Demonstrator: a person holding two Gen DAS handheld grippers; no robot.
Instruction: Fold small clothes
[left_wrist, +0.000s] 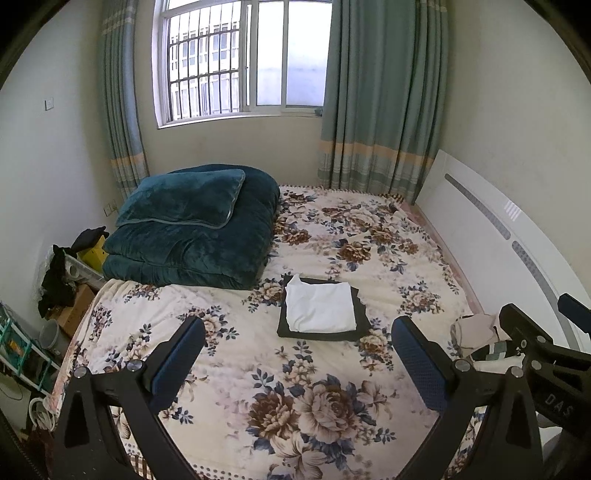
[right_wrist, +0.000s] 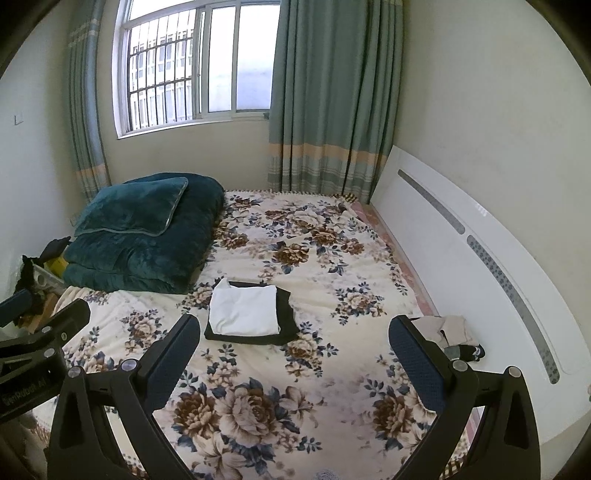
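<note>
On the bed (left_wrist: 258, 369), spread with a cream floral blanket, a folded white garment (left_wrist: 319, 308) lies stacked on a folded black garment (left_wrist: 360, 306), both flat near the middle. Above the near end of the bed the left hand-held gripper (left_wrist: 297, 363) hangs with its jaws spread wide and nothing between them; the right hand-held gripper (right_wrist: 295, 363), just beside it, is equally wide and empty. A small heap of unfolded clothes (right_wrist: 452, 338), beige and dark pieces, sits at the right edge beside the white headboard (right_wrist: 461, 258). A folded teal quilt (left_wrist: 192, 240) with a matching pillow on top fills the far left corner, under the window (left_wrist: 240, 59).
</note>
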